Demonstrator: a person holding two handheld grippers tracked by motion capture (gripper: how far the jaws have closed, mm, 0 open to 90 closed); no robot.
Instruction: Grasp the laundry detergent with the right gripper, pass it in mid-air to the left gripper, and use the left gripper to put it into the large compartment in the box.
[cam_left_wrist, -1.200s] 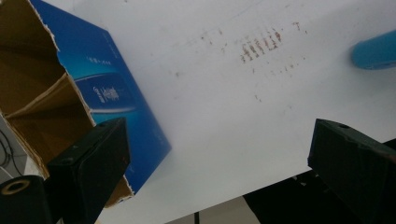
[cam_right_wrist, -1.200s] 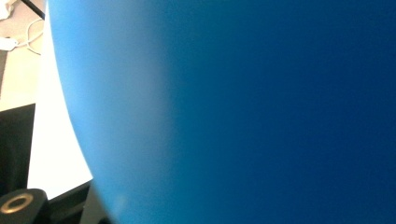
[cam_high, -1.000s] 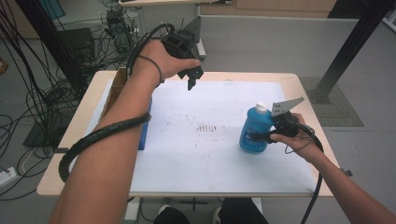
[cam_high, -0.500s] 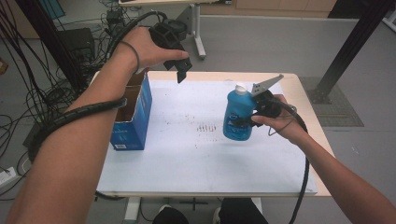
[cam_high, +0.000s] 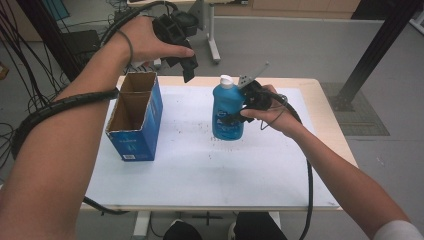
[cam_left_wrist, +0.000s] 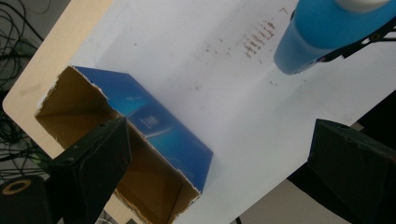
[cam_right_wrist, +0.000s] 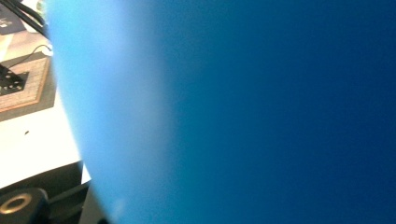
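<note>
1. The blue bottle with its white cap stood upright, lifted just above the white sheet on the counter, near the middle and toward the far edge
2. The right claw was clenched on the blue bottle from the person's right side, its jaws pressed against the lower half of the body; in the right gripper view the blue bottle sat blurred right against the lens
3. The right hand wrapped the gripper body, with the grey plate rising beside the cap and the cable trailing back along the forearm
4. The same bottle showed in the left gripper view at the upper right, with the dark jaws of the other gripper around it, above a patch of small brown specks on the sheet
5. An open blue cardboard box stood on the left part of the counter, well apart from the bottle, its top flaps torn off and its brown inside bare
6. The left claw hung high over the far edge of the counter, between the box and the bottle, pointing down; its jaws stood wide apart with nothing between them
7. In the left gripper view the box lay below those spread jaws
</note>
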